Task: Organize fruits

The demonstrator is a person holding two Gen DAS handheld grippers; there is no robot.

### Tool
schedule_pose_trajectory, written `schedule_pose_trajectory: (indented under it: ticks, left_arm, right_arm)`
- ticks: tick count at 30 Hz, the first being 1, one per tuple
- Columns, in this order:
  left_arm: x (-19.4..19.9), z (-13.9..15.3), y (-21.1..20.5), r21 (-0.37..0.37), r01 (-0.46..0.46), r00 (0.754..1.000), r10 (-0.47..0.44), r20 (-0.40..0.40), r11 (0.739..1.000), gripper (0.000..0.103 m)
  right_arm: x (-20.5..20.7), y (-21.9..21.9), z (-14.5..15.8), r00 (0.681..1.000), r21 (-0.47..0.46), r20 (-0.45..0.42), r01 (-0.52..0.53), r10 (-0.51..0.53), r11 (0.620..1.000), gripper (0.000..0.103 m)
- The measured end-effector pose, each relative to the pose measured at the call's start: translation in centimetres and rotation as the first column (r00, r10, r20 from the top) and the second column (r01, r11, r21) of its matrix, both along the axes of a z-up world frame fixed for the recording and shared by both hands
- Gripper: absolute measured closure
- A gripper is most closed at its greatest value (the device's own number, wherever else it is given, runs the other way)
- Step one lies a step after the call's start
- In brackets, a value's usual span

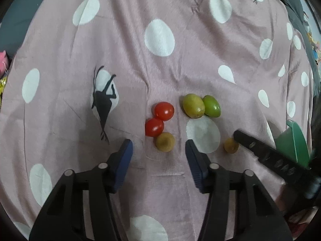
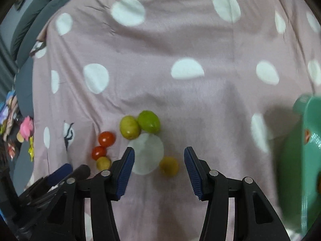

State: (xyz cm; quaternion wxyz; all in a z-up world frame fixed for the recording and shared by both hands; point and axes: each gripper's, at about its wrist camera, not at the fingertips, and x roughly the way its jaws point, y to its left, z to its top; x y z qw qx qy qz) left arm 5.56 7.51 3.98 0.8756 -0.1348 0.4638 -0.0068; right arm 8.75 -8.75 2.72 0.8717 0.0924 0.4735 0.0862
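Hovering with fingers spread wide and empty, the right gripper (image 2: 159, 160) has the lone yellow fruit (image 2: 169, 166) lying between its tips on the cloth (image 2: 200, 104); the left gripper (image 1: 158, 150), equally wide, faces another yellow fruit (image 1: 165, 141).

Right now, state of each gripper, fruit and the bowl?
Left gripper: open, empty.
Right gripper: open, empty.
Red tomatoes: on cloth, touching.
Yellow-green fruit: on cloth, touching green fruit.
Small yellow fruit: touching a tomato.
Lone yellow fruit: apart, between right fingers.
Bowl: at right, contents unclear.
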Motion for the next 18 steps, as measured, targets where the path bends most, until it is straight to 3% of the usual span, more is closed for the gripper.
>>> schedule_pose_trajectory:
  ticks: [2,7,14,18]
  left_arm:
    - [0.1,0.0,-0.1,-0.018,0.012,1.000,-0.012,-0.003,1.000,0.055]
    - [1.0,-0.6,-0.4,-0.064,0.018,0.999,-0.020,-0.035,0.998,0.055]
    - [2.4,-1.4,-0.8,-0.050,0.022,0.997,-0.025,-0.067,0.999,0.059]
    - [2.8,-1.6,-1.6,0.001,0.029,0.998,-0.029,-0.051,1.000,0.059]
  right_arm:
    - [0.3,0.2,-0.8,0.999,-0.004,-0.031,-0.014,0.014,1.000,0.050]
    - [0.3,0.7,-1.0,1.000,-0.064,0.000,-0.010,0.010,0.998,0.058]
    - [0.6,0.7,-1.7,1.000,-0.077,-0.019,-0.017,0.015,0.997,0.072]
    - [0.7,0.8,-1.9,0.999,-0.077,-0.032,-0.019,0.017,0.997,0.074]
